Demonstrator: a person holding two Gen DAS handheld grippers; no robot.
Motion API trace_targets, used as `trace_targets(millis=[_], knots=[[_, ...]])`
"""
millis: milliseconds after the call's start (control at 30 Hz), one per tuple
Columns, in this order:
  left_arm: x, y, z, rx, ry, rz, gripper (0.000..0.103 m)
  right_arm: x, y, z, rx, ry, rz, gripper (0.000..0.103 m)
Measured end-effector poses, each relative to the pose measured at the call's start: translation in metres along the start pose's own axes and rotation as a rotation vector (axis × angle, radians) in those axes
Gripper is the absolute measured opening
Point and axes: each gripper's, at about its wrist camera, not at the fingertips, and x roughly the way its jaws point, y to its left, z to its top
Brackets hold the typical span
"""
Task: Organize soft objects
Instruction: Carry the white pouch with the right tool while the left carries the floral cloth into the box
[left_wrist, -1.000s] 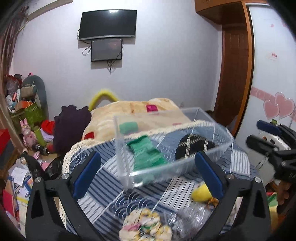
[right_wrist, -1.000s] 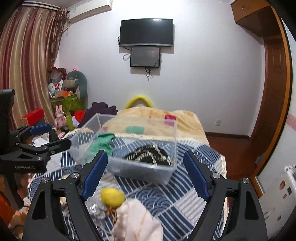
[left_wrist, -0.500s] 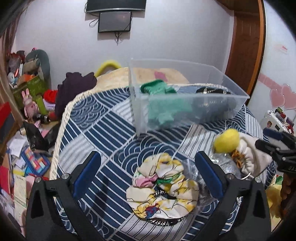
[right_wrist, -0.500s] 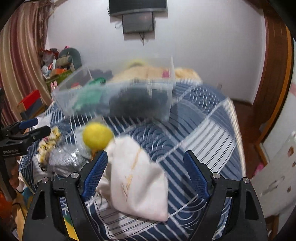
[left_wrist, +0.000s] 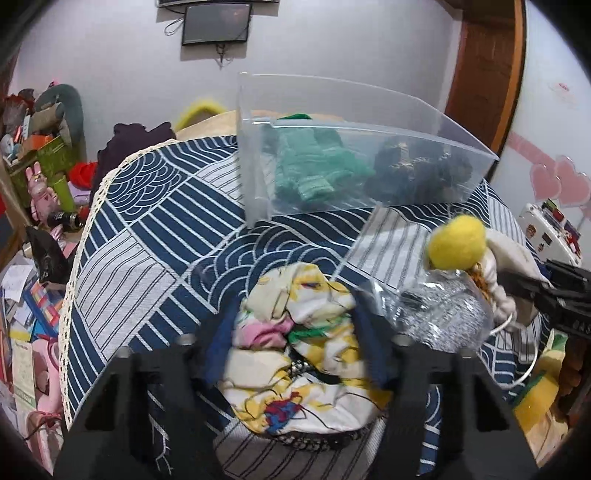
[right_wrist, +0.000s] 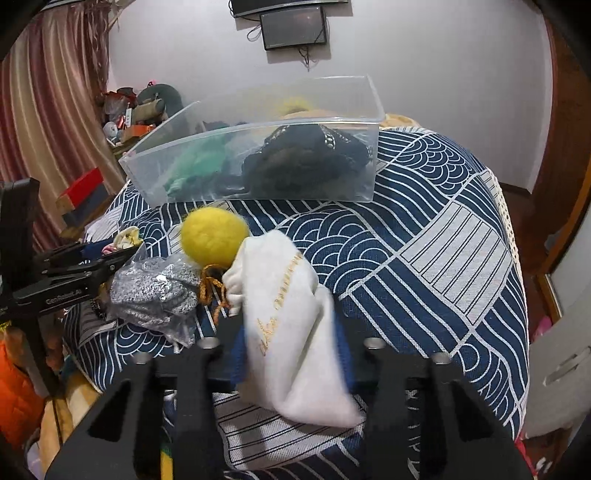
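Observation:
My left gripper (left_wrist: 295, 343) is shut on a floral yellow-and-white cloth bundle (left_wrist: 295, 354) lying on the blue patterned bedcover (left_wrist: 147, 266). My right gripper (right_wrist: 290, 350) is shut on a white drawstring pouch (right_wrist: 288, 310). A yellow pompom (right_wrist: 212, 236) lies against the pouch's top. A silver item in a clear bag (right_wrist: 151, 291) lies to its left. The clear plastic bin (left_wrist: 424, 133) stands beyond, holding a green knit (left_wrist: 310, 166) and a black item with gold trim (left_wrist: 413, 166).
The bed drops off at its lace edge on the left (left_wrist: 85, 229). Toys and boxes (left_wrist: 40, 155) crowd the floor at left. A wooden door (left_wrist: 484, 66) and a wall screen (left_wrist: 216, 22) stand behind. The left gripper shows in the right wrist view (right_wrist: 66, 273).
Both grippers tilted down and moved in onto the bed. The left closed on the floral bundle and the right closed on the white pouch; both were open before.

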Motion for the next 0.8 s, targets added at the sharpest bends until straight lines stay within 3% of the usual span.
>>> trace_targets(millis=[100, 200, 467, 800], knots=[[-0.003, -0.005, -0.002, 0.013, -0.003, -0.007, 0.034, -0.004, -0.003, -0.002, 0.016, -0.015, 0.004, 0.015], [-0.008, -0.010, -0.002, 0.025, -0.015, -0.004, 0.027, -0.010, -0.006, 0.001, 0.029, -0.042, -0.017, 0.013], [-0.040, -0.017, 0.011, 0.038, -0.114, 0.012, 0.026, -0.040, -0.013, 0.013, 0.057, -0.148, -0.044, 0.012], [-0.078, -0.020, 0.056, 0.038, -0.255, -0.001, 0.026, -0.065, -0.013, 0.049, 0.045, -0.274, -0.074, 0.012]])
